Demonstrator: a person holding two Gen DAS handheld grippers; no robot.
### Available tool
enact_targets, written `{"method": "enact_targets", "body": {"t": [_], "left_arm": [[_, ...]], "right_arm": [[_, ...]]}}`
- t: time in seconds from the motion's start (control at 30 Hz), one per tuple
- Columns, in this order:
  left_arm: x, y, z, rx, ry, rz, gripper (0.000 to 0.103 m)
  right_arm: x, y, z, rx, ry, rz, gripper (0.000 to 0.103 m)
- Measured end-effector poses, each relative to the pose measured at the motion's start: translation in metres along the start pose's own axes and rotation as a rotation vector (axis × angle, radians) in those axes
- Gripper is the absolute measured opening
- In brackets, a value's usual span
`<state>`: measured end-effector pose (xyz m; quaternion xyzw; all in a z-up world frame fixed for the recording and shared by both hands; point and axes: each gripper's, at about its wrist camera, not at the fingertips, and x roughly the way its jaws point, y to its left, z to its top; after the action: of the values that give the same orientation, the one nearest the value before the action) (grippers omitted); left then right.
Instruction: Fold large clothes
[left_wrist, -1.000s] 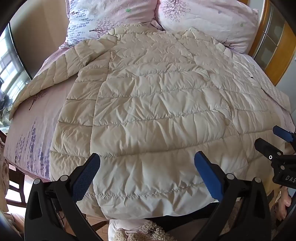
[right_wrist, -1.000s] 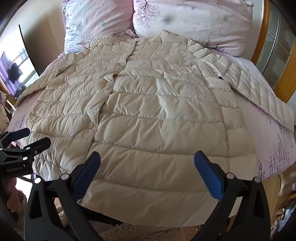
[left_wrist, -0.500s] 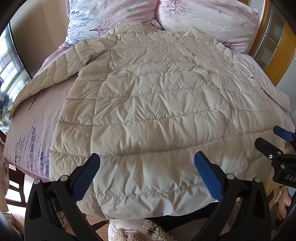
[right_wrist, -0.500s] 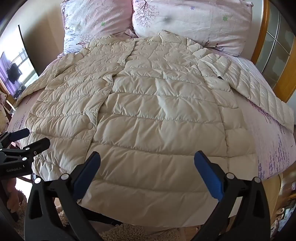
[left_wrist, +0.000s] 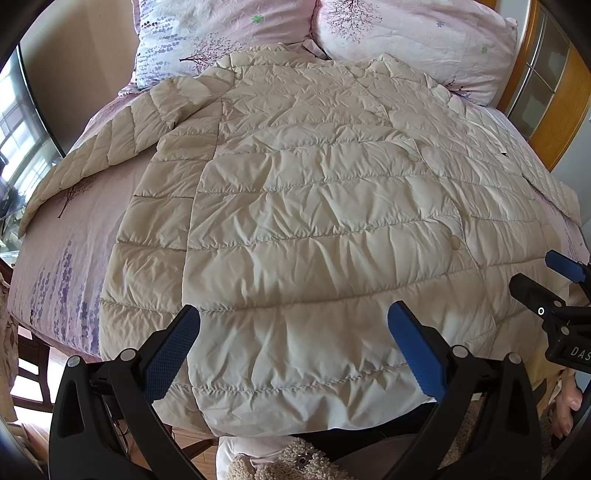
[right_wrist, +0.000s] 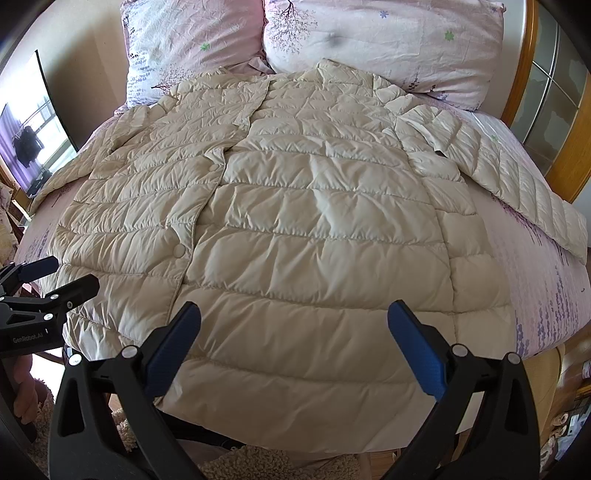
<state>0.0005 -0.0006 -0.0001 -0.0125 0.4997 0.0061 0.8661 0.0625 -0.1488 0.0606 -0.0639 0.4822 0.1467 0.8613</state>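
a cream quilted jacket is lying spread flat, front up, on a pink floral bed, collar toward two far pillows. the left gripper and right gripper are hovering released above its near hem, gripping nothing.

The bed carries everything, covered by a pink sheet printed with purple lavender sprigs and small trees. At its far end two matching pillows lean side by side, the left pillow and the right pillow. A cream quilted down jacket lies flat, front up and buttoned, collar touching the pillows, hem hanging over the near edge. Its left sleeve and right sleeve spread out over the sheet toward the bed's sides.
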Motion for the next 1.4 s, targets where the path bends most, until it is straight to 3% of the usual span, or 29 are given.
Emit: {"method": "enact_targets", "body": {"t": [1.4], "left_arm": [[0.0008, 0.0006, -0.0004, 0.001, 0.002, 0.001, 0.102]], "right_arm": [[0.0003, -0.0023, 0.0013, 0.013, 0.0, 0.005, 0.101]]}}
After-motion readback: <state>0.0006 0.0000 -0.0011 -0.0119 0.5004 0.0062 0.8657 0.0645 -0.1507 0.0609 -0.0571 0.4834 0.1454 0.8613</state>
